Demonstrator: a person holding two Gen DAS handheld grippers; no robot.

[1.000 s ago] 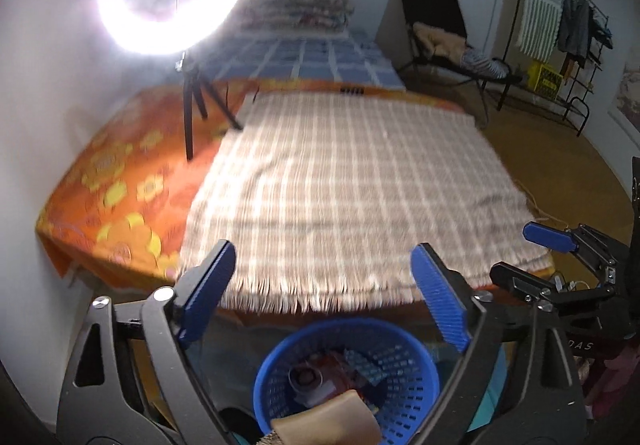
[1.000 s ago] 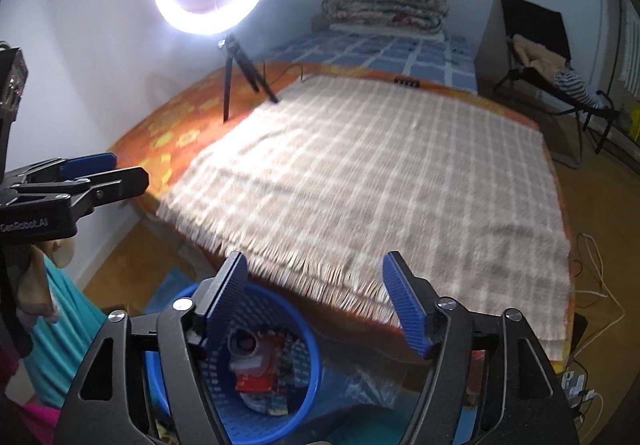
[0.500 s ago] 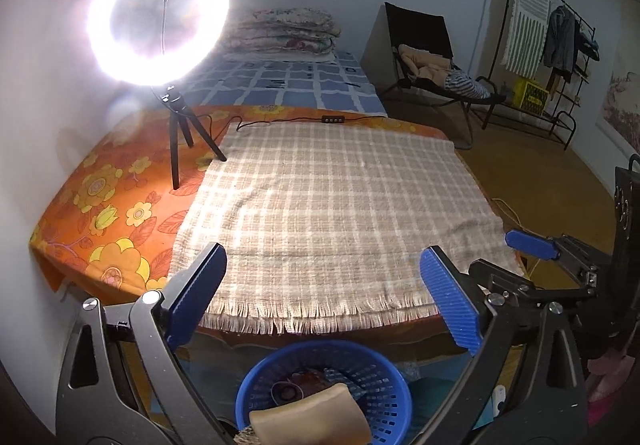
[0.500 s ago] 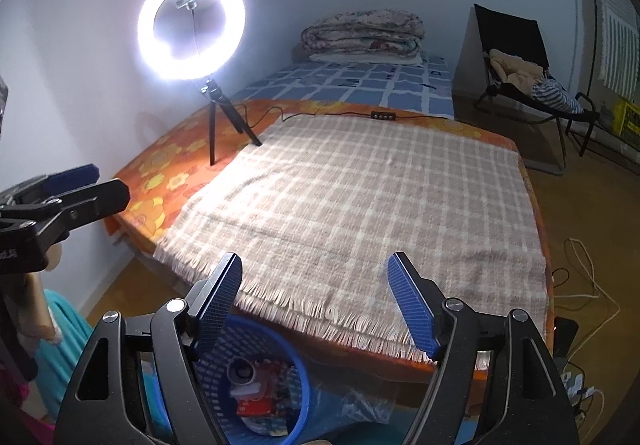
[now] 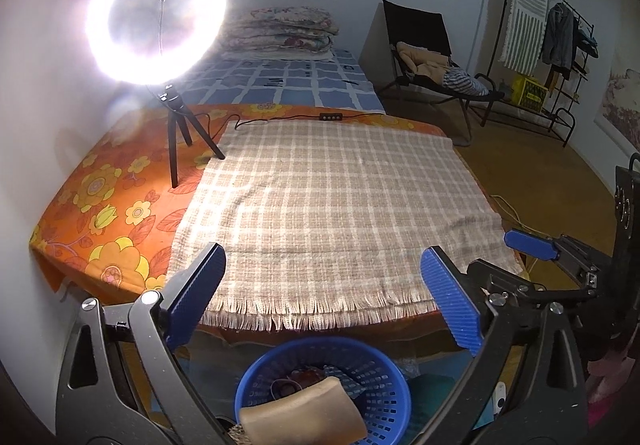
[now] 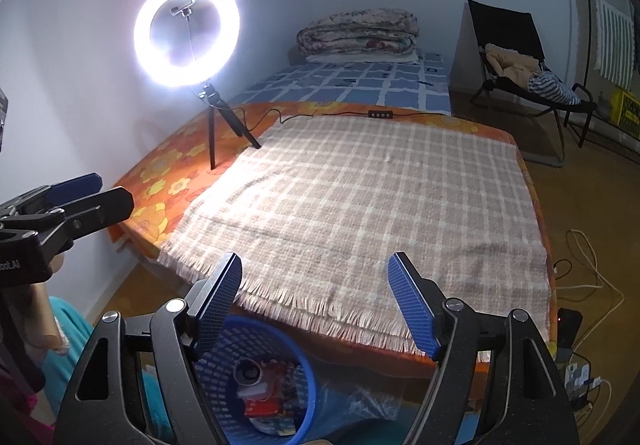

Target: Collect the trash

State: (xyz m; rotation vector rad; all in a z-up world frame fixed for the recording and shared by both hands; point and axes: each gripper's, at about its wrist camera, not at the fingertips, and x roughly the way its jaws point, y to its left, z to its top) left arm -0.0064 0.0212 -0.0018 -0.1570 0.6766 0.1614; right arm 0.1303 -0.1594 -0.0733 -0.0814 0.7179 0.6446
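Note:
A blue plastic basket (image 5: pixel 372 385) stands on the floor at the foot of the bed and holds several pieces of trash (image 6: pixel 260 393), among them a red wrapper and a round white item. It also shows in the right wrist view (image 6: pixel 256 337). My left gripper (image 5: pixel 324 293) is open and empty above the basket. My right gripper (image 6: pixel 316 301) is open and empty, just above and right of the basket. A checked blanket (image 5: pixel 332 205) lies flat on the bed with no trash showing on it.
A lit ring light on a tripod (image 5: pixel 176 133) stands on the orange flowered sheet (image 5: pixel 104 213) at the left. A cable and controller (image 5: pixel 330 117) lie behind the blanket. A chair (image 5: pixel 432 57) and clothes rack (image 5: pixel 548 45) stand right. Cables (image 6: pixel 588 277) lie on the floor.
Both grippers have pulled back and risen from the basket, so the bed looks farther away and the basket sits lower in view. Both stayed open and empty.

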